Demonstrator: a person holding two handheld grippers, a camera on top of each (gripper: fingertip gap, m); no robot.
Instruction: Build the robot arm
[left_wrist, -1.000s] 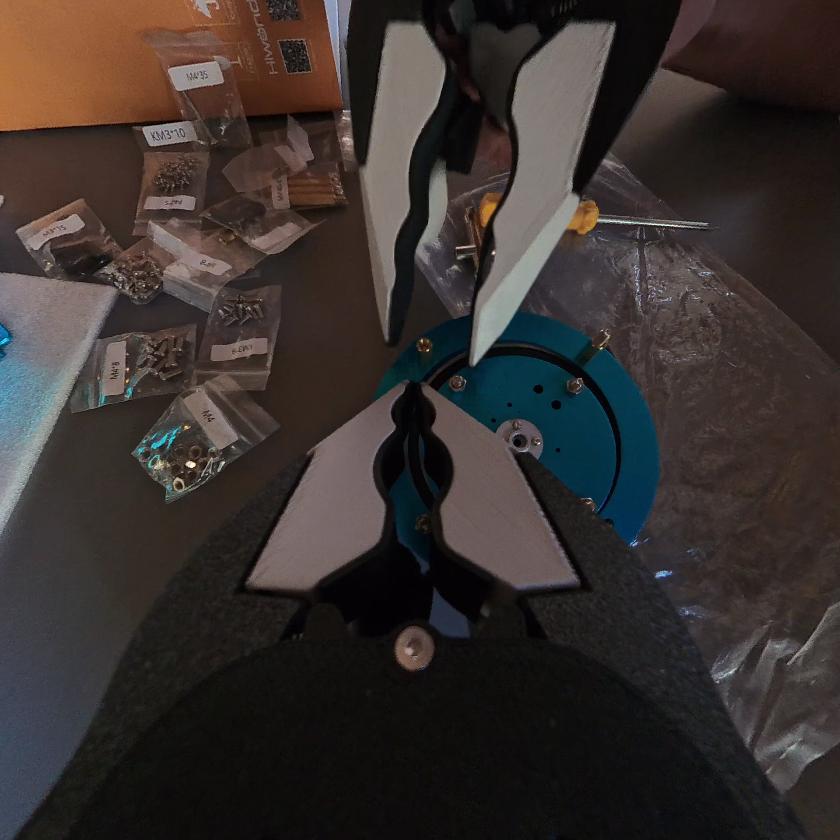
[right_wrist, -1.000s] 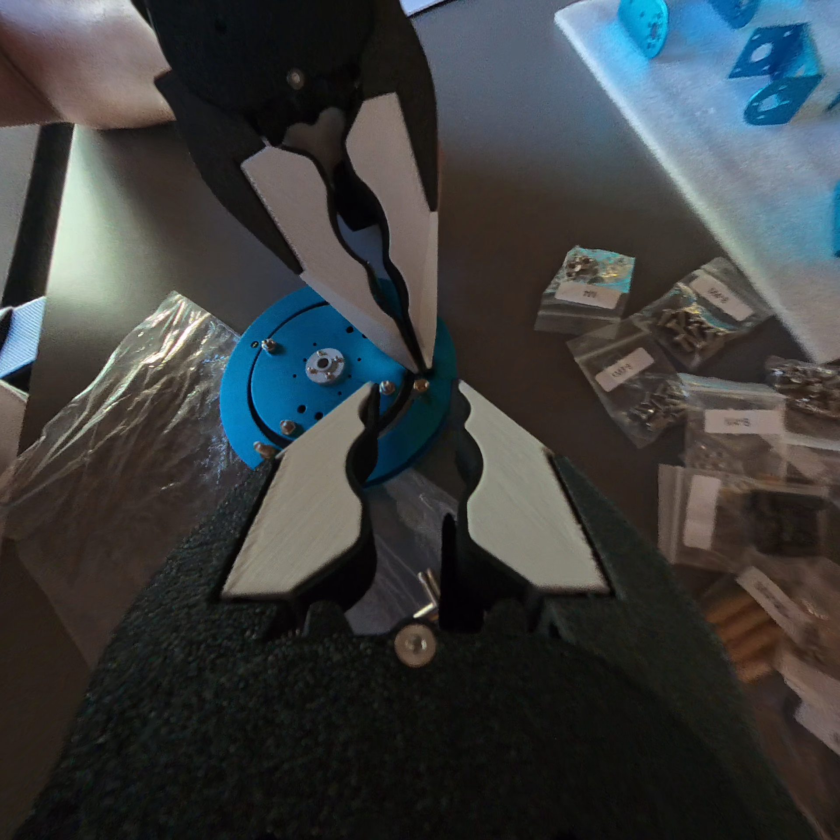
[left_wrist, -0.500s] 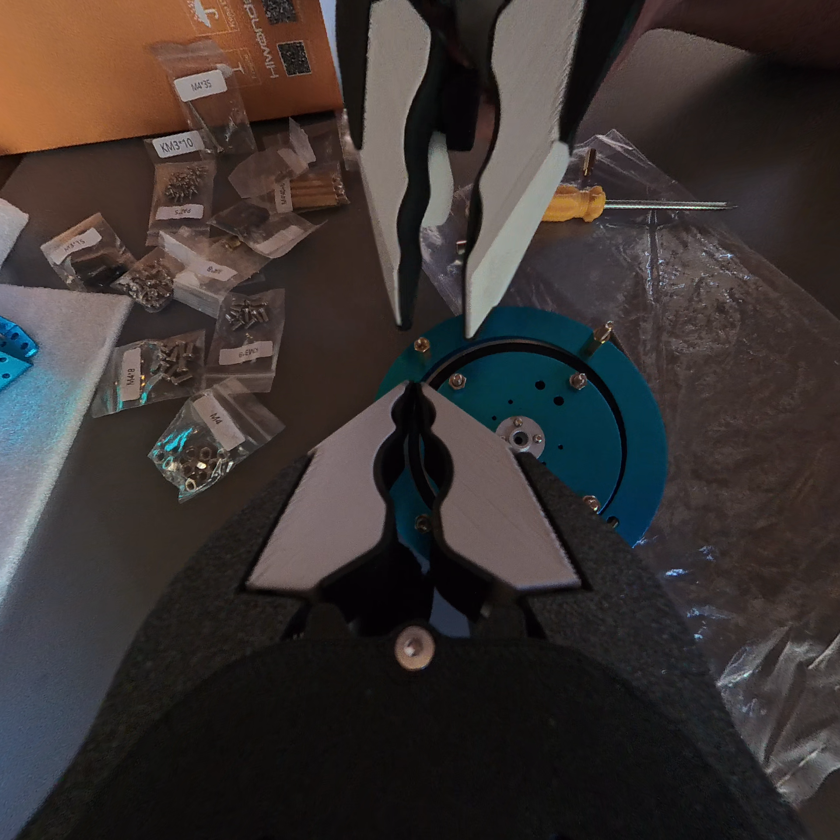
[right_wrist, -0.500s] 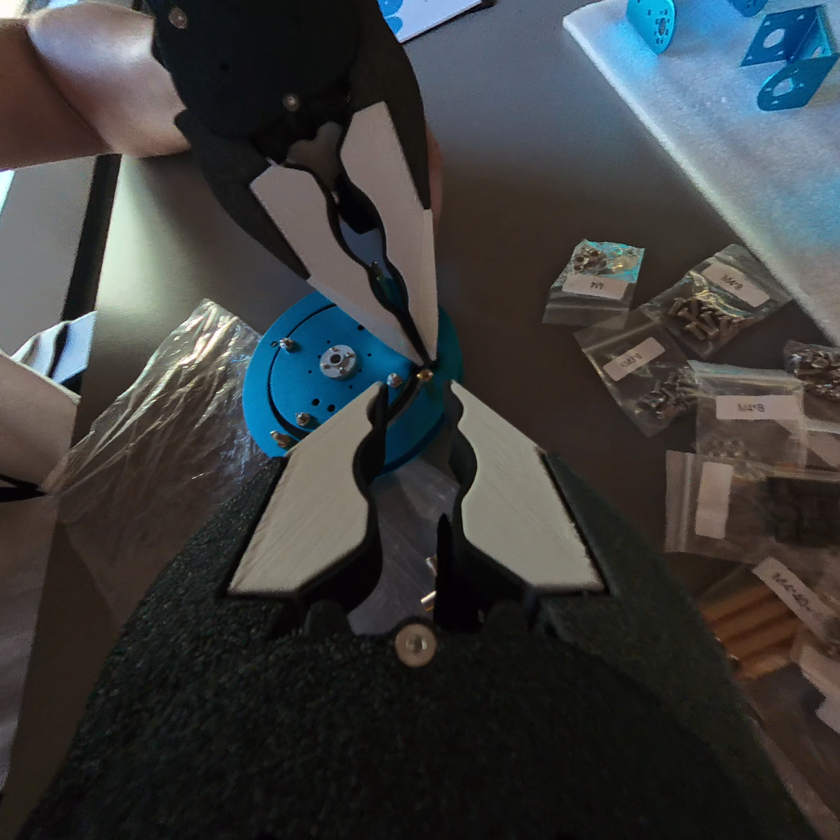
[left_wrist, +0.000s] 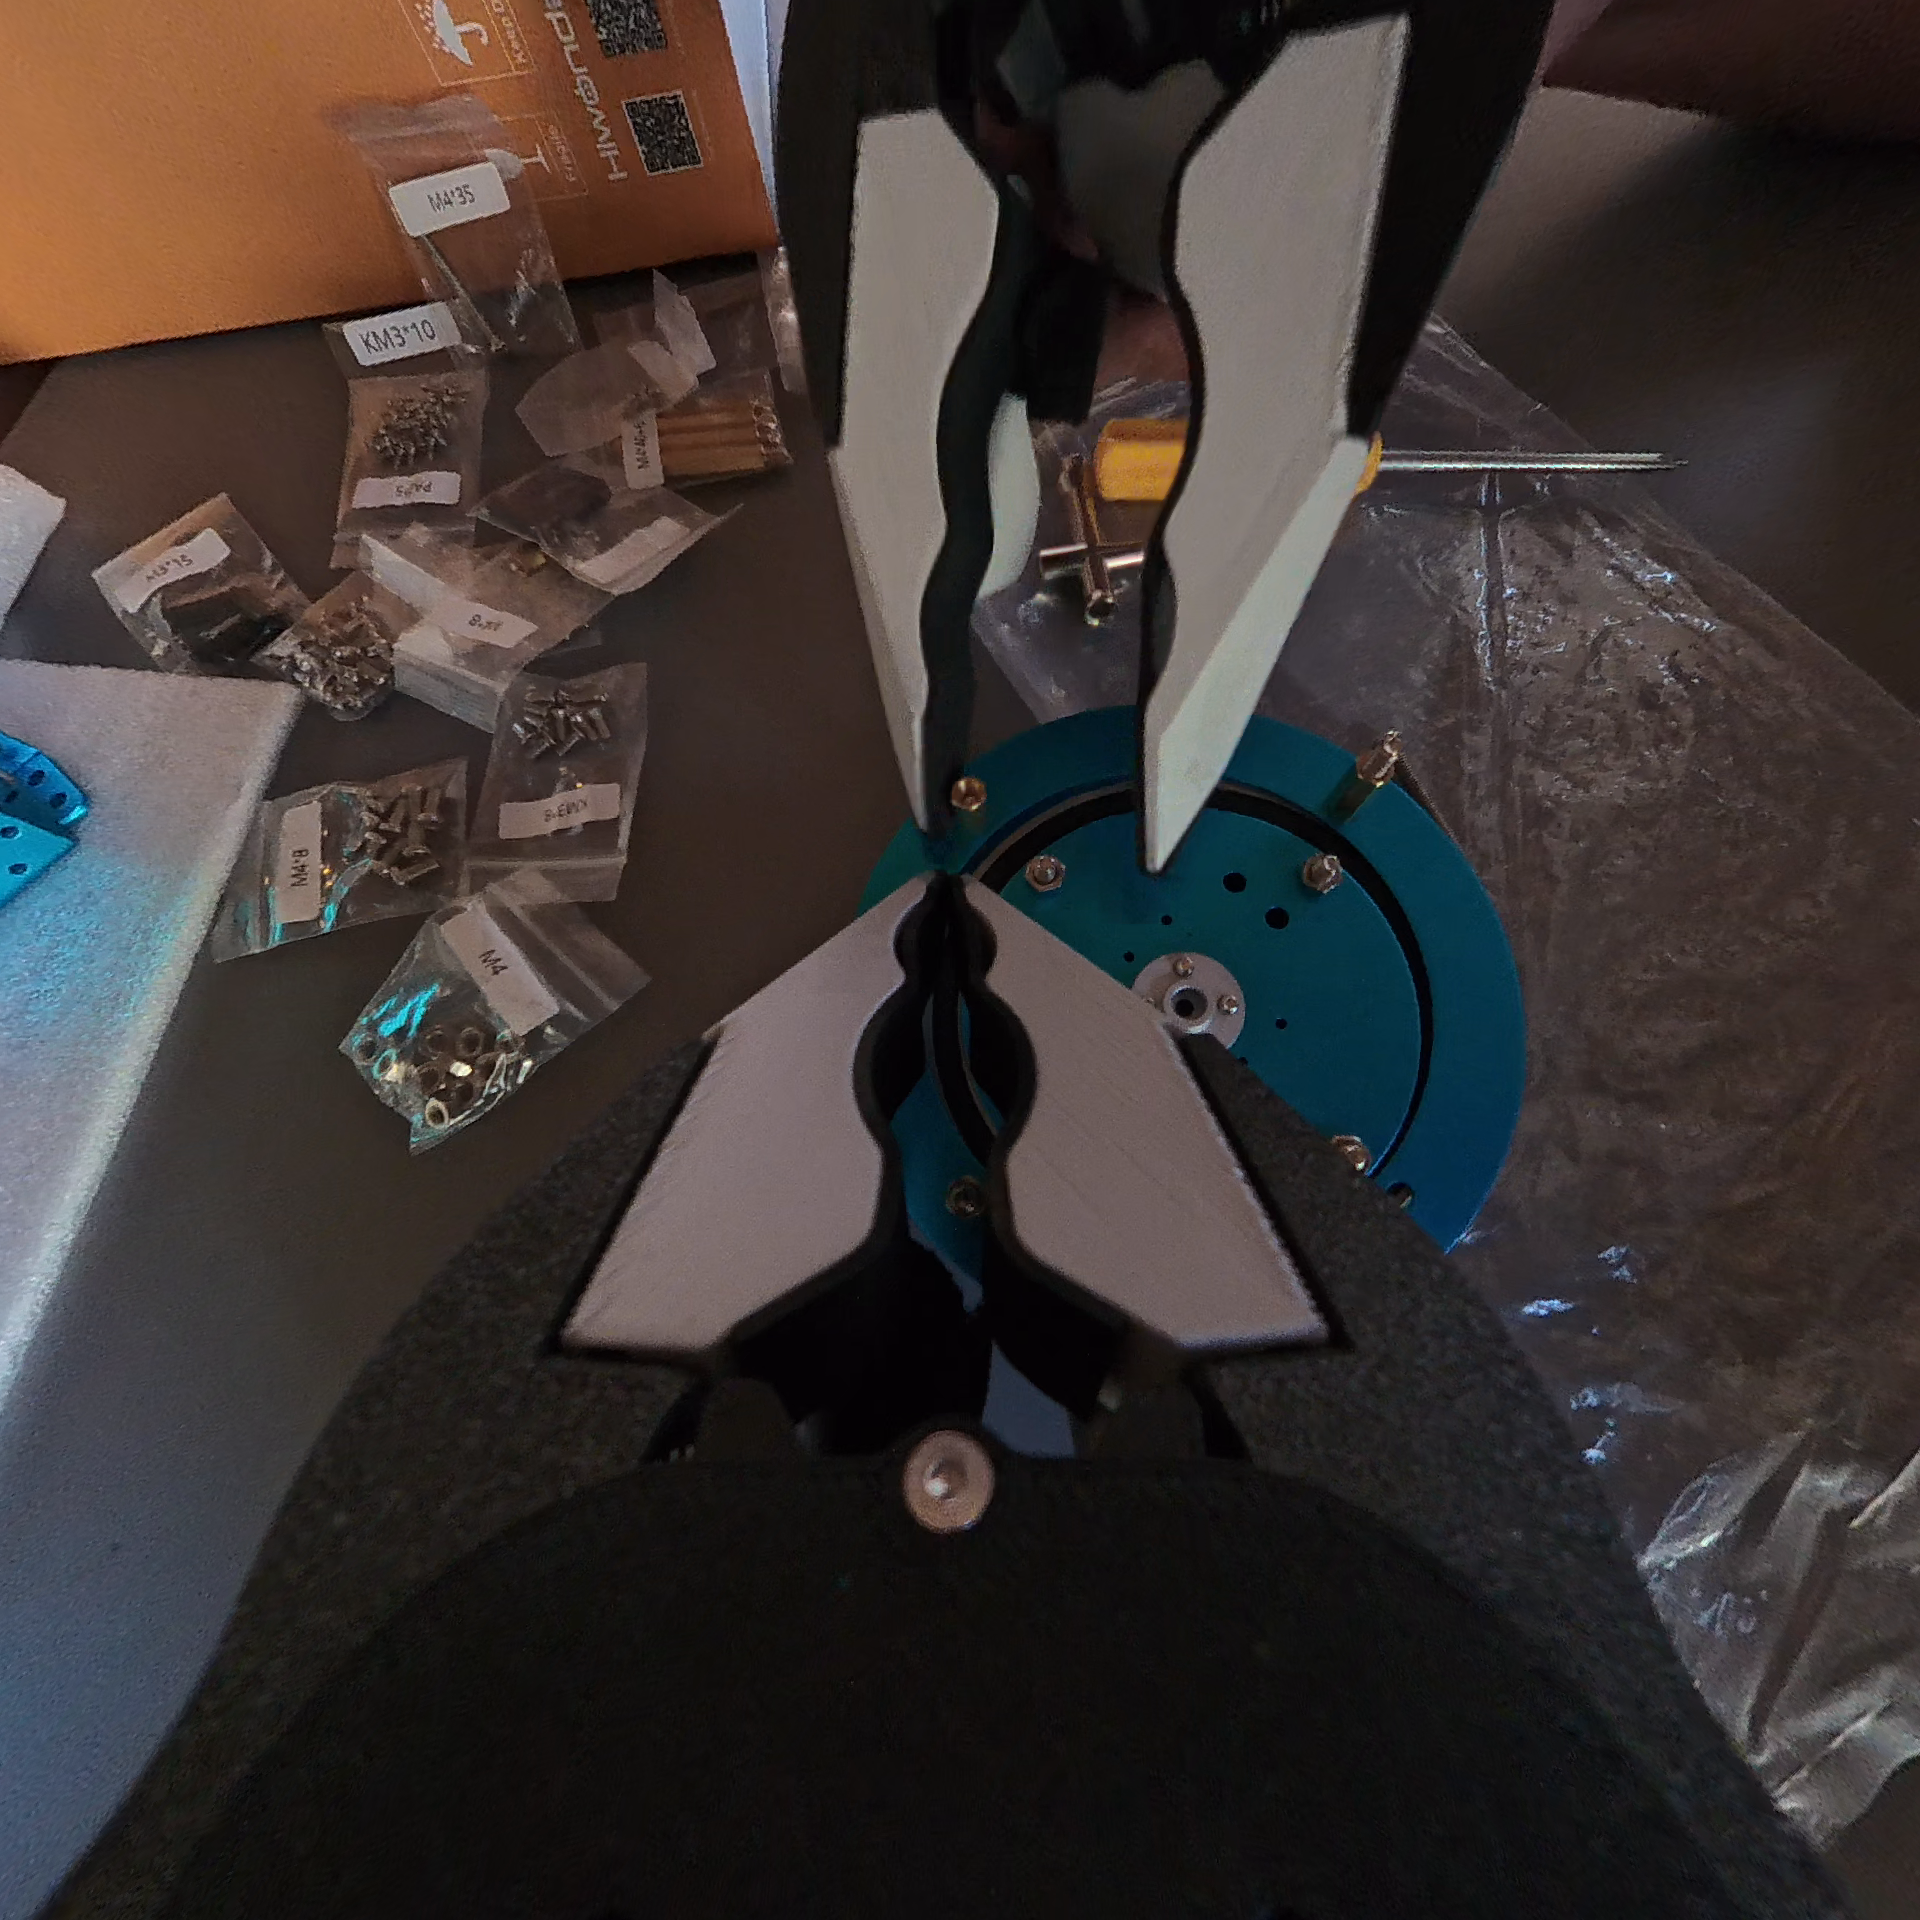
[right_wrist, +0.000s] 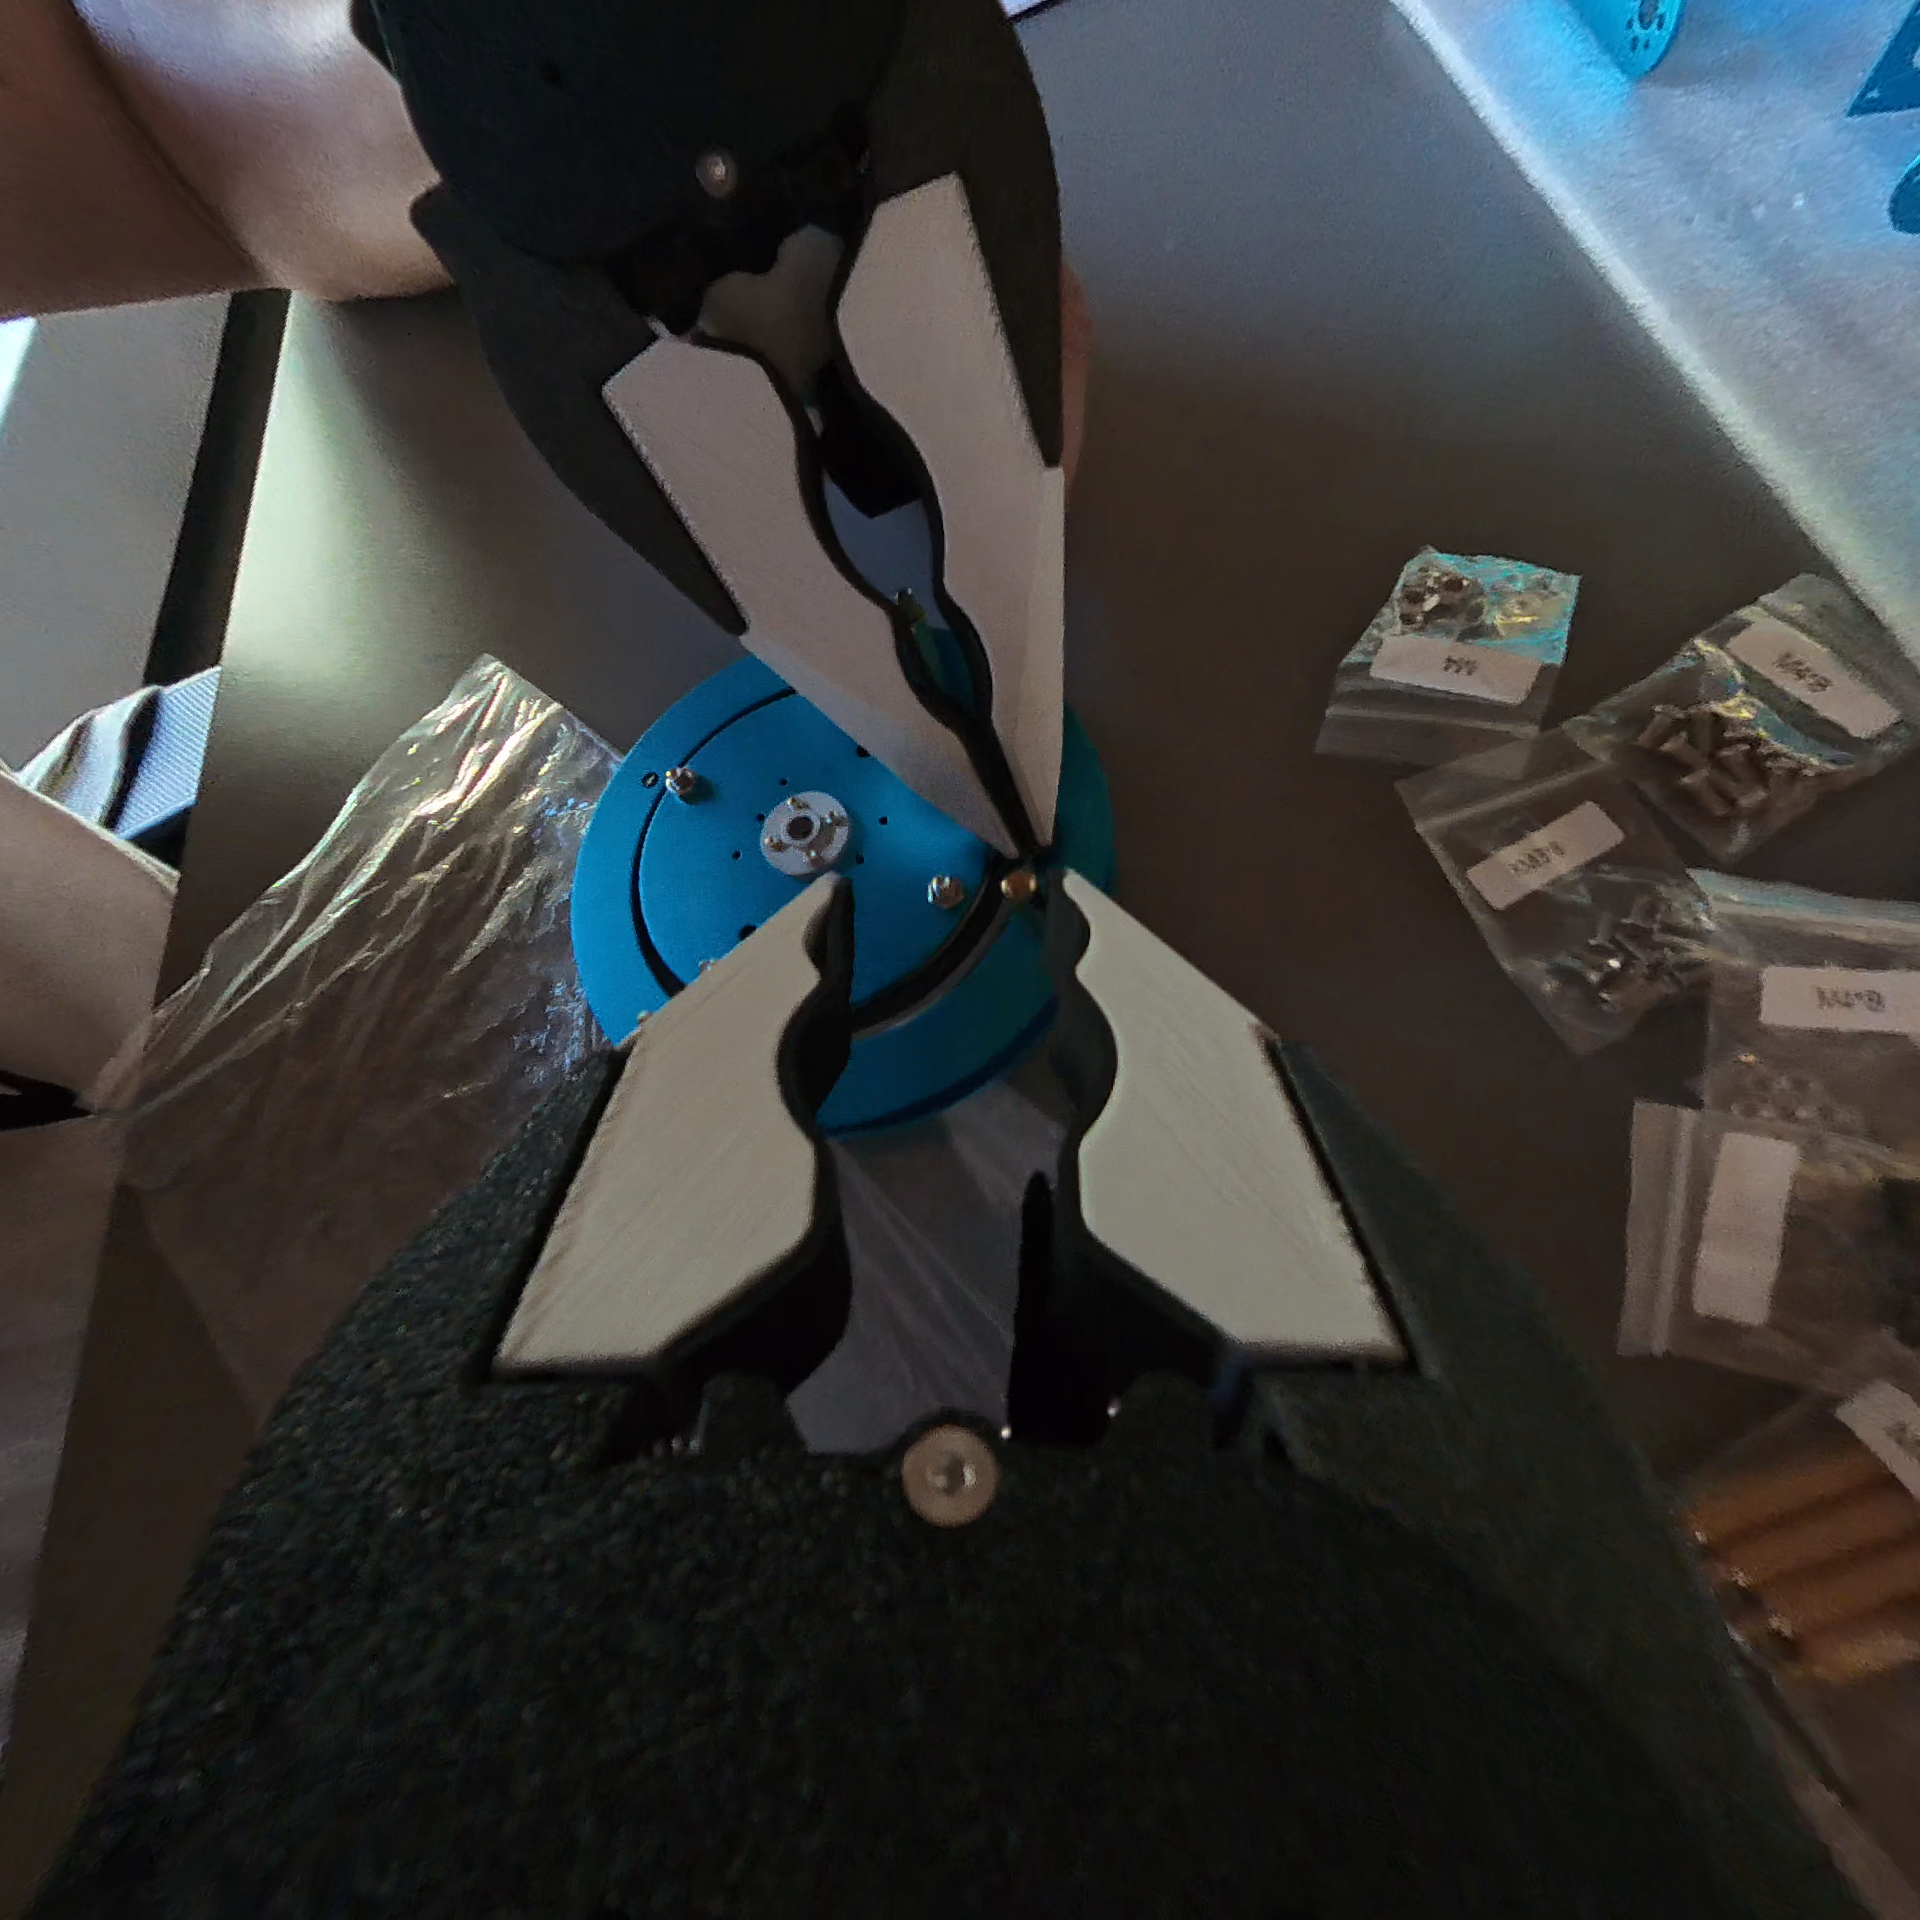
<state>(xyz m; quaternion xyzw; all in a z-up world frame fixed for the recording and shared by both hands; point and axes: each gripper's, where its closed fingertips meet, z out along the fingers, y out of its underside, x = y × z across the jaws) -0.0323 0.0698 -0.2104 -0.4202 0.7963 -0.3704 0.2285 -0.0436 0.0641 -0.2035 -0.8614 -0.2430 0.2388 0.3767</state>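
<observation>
Right gripper (left_wrist: 1039, 831) now spread wider, tips straddling a brass post (left_wrist: 968, 795) on the blue disc (left_wrist: 1455, 935); left gripper (left_wrist: 943, 891) pinched closed at disc rim, on table (left_wrist: 727, 644) beside screw bags (left_wrist: 457, 997).

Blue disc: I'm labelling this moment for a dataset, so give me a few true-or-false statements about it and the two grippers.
1. The left gripper is shut, its tips at the blue disc's rim. True.
2. The right gripper is shut. False: it is open over the disc, with a brass standoff between its fingers.
3. The yellow-handled screwdriver lies on the disc. False: it lies beyond it, on the clear plastic sheet.
4. Small bags of screws lie on the table beside the disc. True.
</observation>
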